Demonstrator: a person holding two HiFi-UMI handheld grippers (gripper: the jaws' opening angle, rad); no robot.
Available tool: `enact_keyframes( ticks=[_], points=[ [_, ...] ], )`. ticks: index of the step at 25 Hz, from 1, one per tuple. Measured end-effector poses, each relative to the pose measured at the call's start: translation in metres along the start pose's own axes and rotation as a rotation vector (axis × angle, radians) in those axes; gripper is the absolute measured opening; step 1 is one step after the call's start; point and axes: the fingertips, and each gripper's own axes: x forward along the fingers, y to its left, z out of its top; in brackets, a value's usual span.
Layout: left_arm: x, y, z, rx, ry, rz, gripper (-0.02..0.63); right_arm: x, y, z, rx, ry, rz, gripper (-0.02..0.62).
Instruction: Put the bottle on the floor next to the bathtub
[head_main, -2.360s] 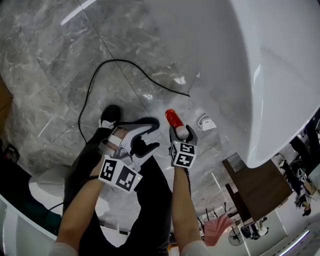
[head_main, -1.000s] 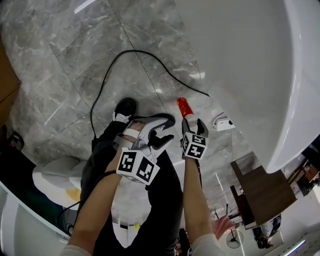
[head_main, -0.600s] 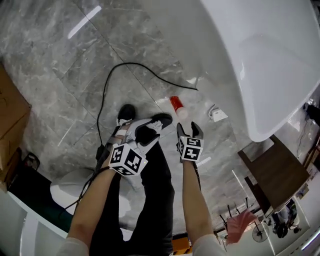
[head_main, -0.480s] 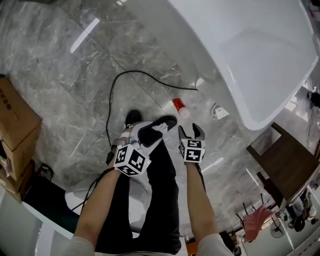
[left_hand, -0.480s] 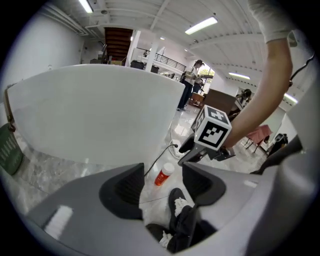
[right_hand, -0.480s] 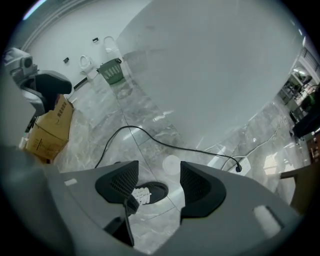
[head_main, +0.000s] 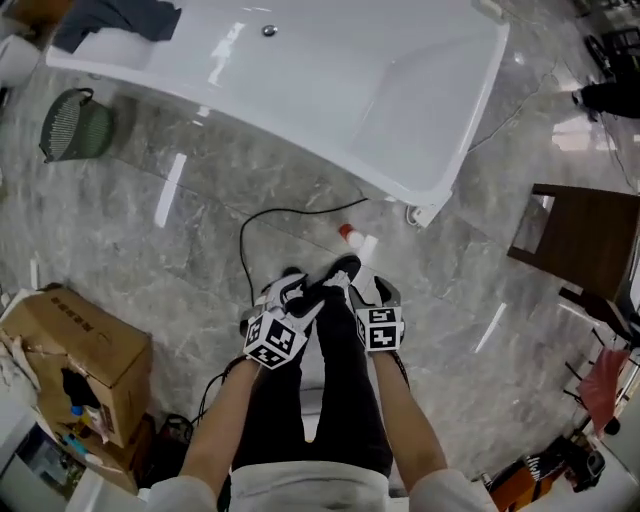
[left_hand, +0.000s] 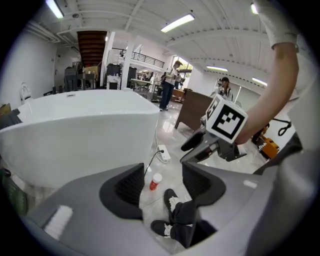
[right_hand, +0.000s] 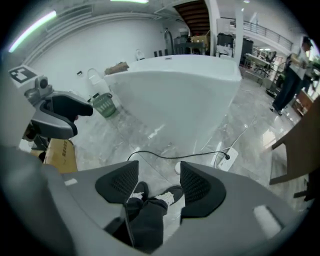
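Bathtub (head_main: 300, 80) is the big white thing across the top of your head view, standing on grey glossy marble floor (head_main: 180, 250)

Your left gripper (head_main: 287, 300) is up in the air well short of the bathtub: jaws spread wide, nothing between the pads, only floor and your shoes showing through the gap

Right gripper (head_main: 378, 295) is the same, jaws wide apart and empty, held level with the left one and equally far back from the bathtub

A black cable (head_main: 262, 225) loops over the floor off the bathtub's near corner and runs to a white power strip (head_main: 415, 213) right at that corner

The bottle (head_main: 352, 238) is on the floor just off that corner, between the bathtub and your feet, apart from both grippers. From the left gripper view it looks upright, red body with the white cap on top

So the placing looks done, you hold nothing

Handling, my guess: small plastic bottle, light and stiff, with smooth round sides that could slip in the pads. It'd tip easily on that shiny floor

If you take it again, close across the red body below the cap, not on the cap, squeezing only lightly
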Motion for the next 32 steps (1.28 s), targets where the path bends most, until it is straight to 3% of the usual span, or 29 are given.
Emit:
enact_keyframes(
  ticks=[12,18,22,26,32],
  points=[
    [-0.084,-0.053,0.085,-0.038,-0.024,0.016,0.291,-0.182,0.001,0.041,0.187,-0.247,-0.039,0.264],
    [-0.098,-0.091,0.120,-0.025,-0.056,0.051,0.291,-0.250,-0.001,0.034,0.207,-0.312,0.000,0.262],
    [-0.110,-0.111,0.135,-0.070,-0.043,0.061,0.291,-0.278,0.002,0.027,0.206,-0.356,0.034,0.256],
    [-0.125,-0.137,0.154,-0.054,-0.092,0.095,0.291,-0.302,0.001,0.012,0.205,-0.385,0.050,0.232],
    [-0.139,-0.172,0.153,-0.117,-0.132,0.128,0.290,-0.334,0.008,-0.019,0.200,-0.413,0.086,0.182]
  ],
)
